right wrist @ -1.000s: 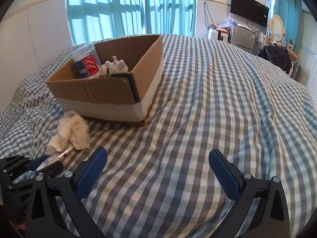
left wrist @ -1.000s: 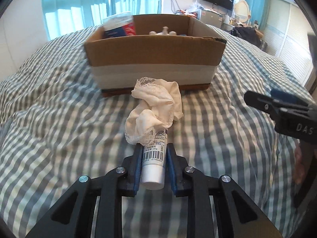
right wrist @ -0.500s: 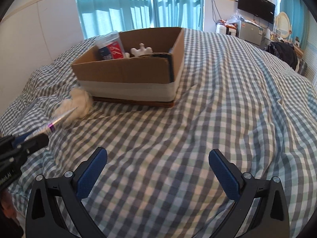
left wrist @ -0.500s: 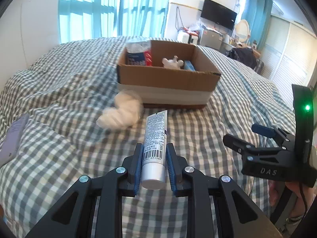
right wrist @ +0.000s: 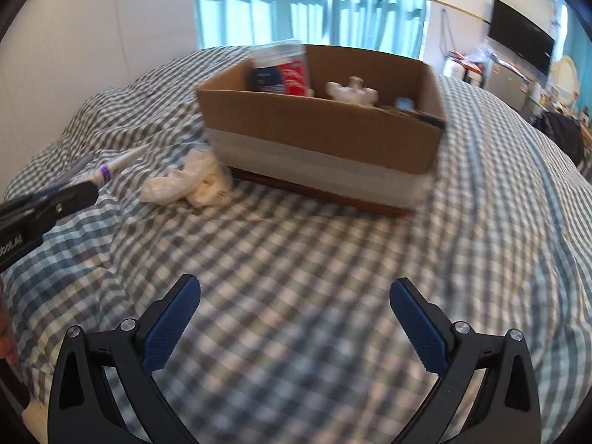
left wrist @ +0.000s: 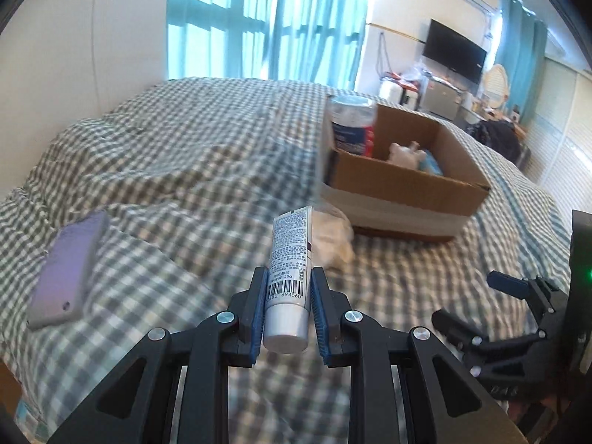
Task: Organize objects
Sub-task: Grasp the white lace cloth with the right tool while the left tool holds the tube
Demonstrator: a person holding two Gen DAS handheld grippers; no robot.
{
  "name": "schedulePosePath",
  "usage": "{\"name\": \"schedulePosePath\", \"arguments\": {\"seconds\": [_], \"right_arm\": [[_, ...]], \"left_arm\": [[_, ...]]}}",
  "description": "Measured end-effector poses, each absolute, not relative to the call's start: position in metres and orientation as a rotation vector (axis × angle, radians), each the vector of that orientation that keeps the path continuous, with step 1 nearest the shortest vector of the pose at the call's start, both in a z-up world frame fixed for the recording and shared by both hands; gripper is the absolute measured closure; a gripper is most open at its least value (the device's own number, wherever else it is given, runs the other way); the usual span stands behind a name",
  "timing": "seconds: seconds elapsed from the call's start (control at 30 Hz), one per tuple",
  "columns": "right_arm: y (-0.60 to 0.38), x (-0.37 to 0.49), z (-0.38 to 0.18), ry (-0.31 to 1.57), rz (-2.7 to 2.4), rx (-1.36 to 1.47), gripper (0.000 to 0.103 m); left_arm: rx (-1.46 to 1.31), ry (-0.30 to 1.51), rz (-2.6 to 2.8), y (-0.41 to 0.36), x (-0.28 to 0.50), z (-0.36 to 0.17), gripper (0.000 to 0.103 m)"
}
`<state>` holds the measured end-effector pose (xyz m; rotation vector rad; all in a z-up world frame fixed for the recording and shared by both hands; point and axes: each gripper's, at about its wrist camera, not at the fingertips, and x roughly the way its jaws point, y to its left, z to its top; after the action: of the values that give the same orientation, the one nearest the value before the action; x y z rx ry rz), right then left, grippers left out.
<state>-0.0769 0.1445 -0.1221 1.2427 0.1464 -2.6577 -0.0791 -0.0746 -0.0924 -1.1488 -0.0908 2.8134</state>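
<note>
My left gripper (left wrist: 288,292) is shut on a white tube (left wrist: 290,255) with a barcode, held in the air above the checked bed. The tube also shows in the right wrist view (right wrist: 114,164), sticking out of the left gripper (right wrist: 79,190). A crumpled cream cloth (left wrist: 335,235) (right wrist: 188,181) lies on the bed in front of the cardboard box (left wrist: 407,188) (right wrist: 322,129). The box holds a blue-red canister (right wrist: 283,70), a white figurine (right wrist: 351,90) and a blue item. My right gripper (right wrist: 296,314) is open and empty above the bed; it also shows in the left wrist view (left wrist: 492,303).
A lavender phone (left wrist: 68,272) lies on the bed to the left. The checked bedspread (right wrist: 351,259) has rumpled folds. Curtains, a wall TV and cluttered furniture stand beyond the bed.
My left gripper has lifted the tube off the cloth and swung left and back, so the box now sits to the right. The right gripper turned toward the box and stayed open.
</note>
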Motion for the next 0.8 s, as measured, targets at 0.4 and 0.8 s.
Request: {"name": "schedulePosePath", "arguments": {"seconds": [0.4,0.8], "right_arm": [[0.072,-0.141,-0.138,0.156,-2.567,1.228,0.005],[0.054,-0.16,-0.161,0.134,-2.453,1.274,0.086]], "left_arm": [[-1.174,-0.107,2.914,-0.102,-0.121,-0.109,0.08],[-1.233,-0.112,2.885,-0.103,-0.124,-0.122,0.08]]}}
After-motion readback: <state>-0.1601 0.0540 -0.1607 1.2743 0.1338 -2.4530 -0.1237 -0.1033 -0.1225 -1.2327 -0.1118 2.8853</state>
